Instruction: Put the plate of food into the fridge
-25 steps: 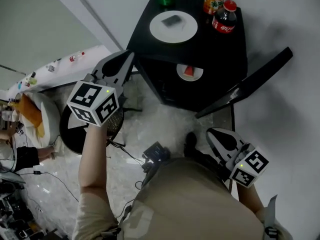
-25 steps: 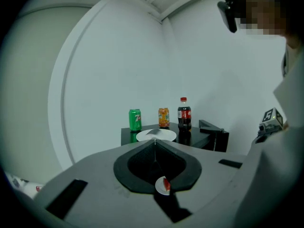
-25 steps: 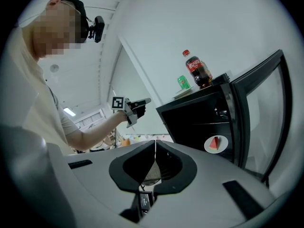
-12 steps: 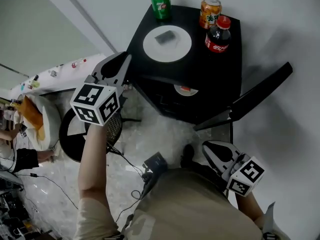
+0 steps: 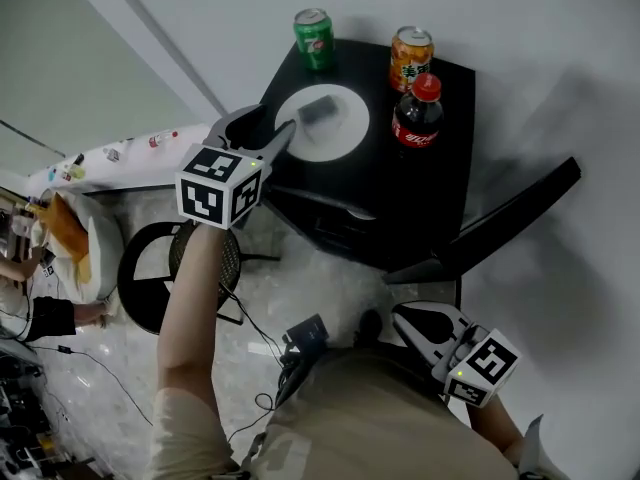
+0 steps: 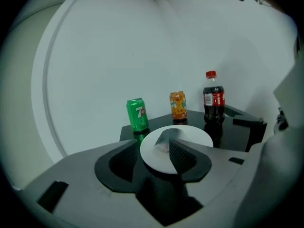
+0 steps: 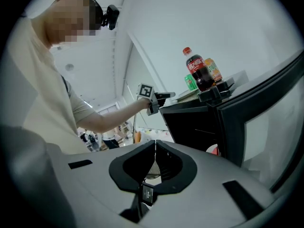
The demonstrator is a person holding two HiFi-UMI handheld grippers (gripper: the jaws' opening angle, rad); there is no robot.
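A white plate [image 5: 345,128] with a grey piece of food [image 5: 318,110] lies on top of the black mini fridge [image 5: 440,183], whose door [image 5: 500,218] stands open to the right. My left gripper [image 5: 272,120] is at the plate's left rim. Its jaws have just been opening and now stand open. In the left gripper view the plate [image 6: 194,136] shows between and just beyond the tips of the left gripper [image 6: 154,148], with no pad pressing on it. My right gripper [image 5: 405,316] hangs low by my body, shut and empty; the right gripper [image 7: 155,144] faces the open fridge [image 7: 190,127].
A green can [image 5: 314,38], an orange can [image 5: 411,55] and a cola bottle [image 5: 418,113] stand behind and beside the plate. A second plate with something red [image 7: 214,149] sits inside the fridge. A black round stool [image 5: 165,268] and cables [image 5: 250,318] are on the floor at left.
My left gripper has moved from beside the fridge up to the plate's rim, and its shut jaws have opened. The right gripper has drifted a little lower in the head view.
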